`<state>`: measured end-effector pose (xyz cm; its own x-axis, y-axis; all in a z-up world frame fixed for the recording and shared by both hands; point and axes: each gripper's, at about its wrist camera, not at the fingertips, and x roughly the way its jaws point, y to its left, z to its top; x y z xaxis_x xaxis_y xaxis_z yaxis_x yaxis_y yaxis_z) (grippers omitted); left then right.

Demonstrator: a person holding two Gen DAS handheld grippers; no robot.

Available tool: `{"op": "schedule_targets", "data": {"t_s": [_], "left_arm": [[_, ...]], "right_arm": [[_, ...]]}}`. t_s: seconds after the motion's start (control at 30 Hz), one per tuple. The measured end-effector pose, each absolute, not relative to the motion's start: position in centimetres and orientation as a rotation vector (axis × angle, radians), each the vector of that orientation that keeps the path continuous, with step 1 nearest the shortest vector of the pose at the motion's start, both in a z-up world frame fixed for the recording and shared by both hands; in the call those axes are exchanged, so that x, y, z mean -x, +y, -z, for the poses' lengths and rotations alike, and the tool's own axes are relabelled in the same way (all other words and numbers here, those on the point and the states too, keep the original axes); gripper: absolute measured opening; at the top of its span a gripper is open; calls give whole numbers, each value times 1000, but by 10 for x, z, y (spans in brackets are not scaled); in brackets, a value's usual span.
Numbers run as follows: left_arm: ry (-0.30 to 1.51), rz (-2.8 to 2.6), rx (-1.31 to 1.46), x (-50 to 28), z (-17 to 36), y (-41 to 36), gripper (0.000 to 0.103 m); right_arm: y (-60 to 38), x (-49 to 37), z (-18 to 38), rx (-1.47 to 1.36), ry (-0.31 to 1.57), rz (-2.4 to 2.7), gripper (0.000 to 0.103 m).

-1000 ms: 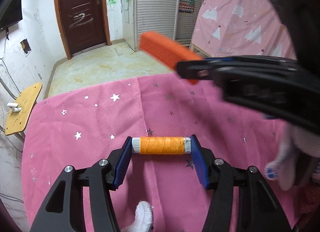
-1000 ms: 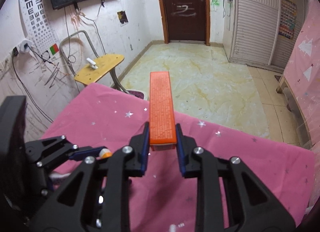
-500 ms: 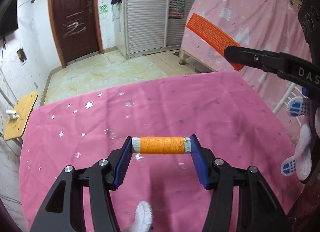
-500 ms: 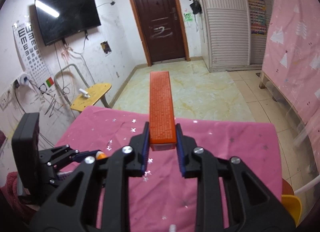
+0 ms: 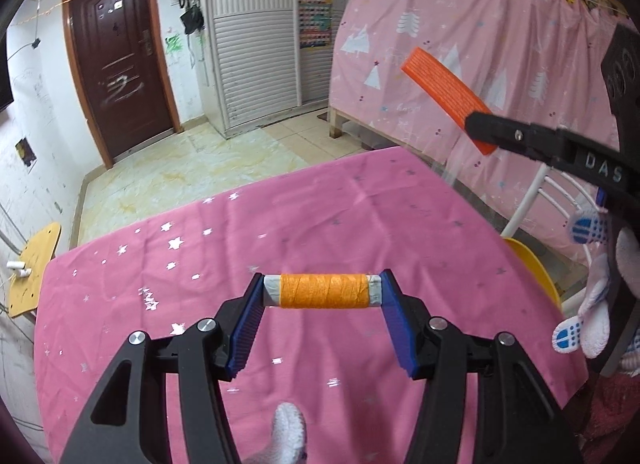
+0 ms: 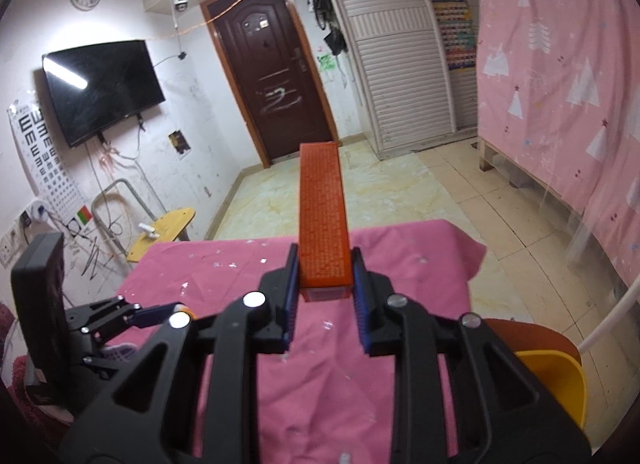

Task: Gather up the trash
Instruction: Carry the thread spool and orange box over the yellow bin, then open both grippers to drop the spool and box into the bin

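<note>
left gripper clamps orange thread spool endwise, clear above pink cloth | right gripper pinches orange box, pointing 12 o'clock | both lifted for binning; yellow bin at 4 o'clock

Your black two-finger left gripper clamps an orange thread spool above the pink starred tablecloth; your black two-finger right gripper pinches a long orange box beyond the cloth's edge.

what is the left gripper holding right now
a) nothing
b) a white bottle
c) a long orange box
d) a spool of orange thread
d: in the left wrist view the left gripper has its jaws closed on the ends of the spool of orange thread, held crosswise above the pink tablecloth.
</note>
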<state>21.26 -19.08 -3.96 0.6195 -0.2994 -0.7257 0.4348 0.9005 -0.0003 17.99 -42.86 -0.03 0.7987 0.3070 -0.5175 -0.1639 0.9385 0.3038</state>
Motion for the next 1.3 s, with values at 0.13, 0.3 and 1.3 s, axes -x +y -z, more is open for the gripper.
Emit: {"op": "schedule_targets", "data": {"t_s": [0.13,0.3,1.3], "left_arm": [[793,456,-202,-204,36,-212,49],[796,492,-238,-194,37,-245,49],[865,689,-281,-166,56,-417,49]], "right_arm": [[-462,-165,12,-294,593,-207,23],[-502,-148,30,-347,595,-146,23],[-631,-94,119,-493,641,63,46]]}}
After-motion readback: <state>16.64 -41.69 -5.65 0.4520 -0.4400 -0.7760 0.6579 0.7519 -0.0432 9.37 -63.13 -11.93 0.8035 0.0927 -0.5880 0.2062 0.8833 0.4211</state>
